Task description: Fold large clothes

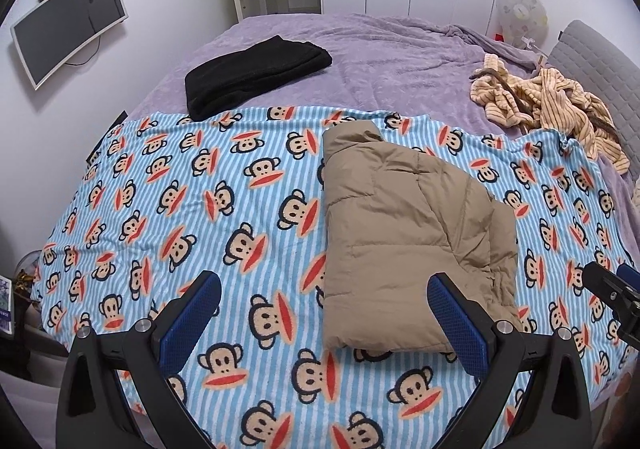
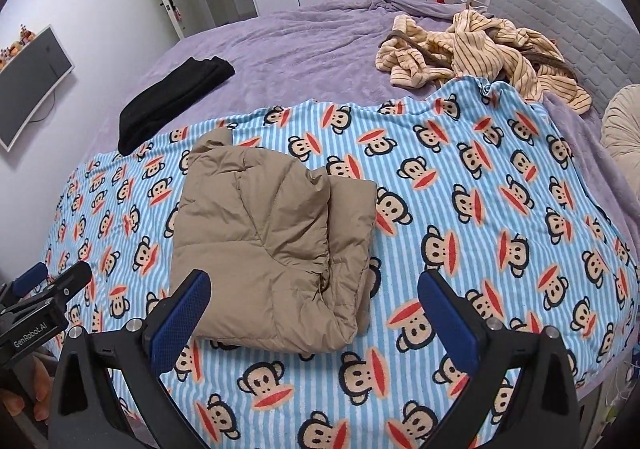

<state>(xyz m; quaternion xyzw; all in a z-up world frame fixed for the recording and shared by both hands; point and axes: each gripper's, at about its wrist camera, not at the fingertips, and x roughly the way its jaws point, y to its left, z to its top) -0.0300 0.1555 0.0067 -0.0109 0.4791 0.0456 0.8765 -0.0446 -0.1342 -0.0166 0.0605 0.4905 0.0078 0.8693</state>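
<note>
Tan puffer jacket (image 1: 404, 233) folded compact, lying flat on monkey-print blanket (image 1: 192, 209).

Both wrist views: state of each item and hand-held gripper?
Tan puffer jacket: folded, lying on monkey blanket.
Black garment: folded, on purple bedspread.
Striped garment: crumpled, unfolded.
Left hand-held gripper: open, empty.
Right hand-held gripper: open, empty.

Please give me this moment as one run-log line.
left gripper: open, empty | right gripper: open, empty | tan jacket: folded on monkey blanket | striped garment: unfolded
</note>
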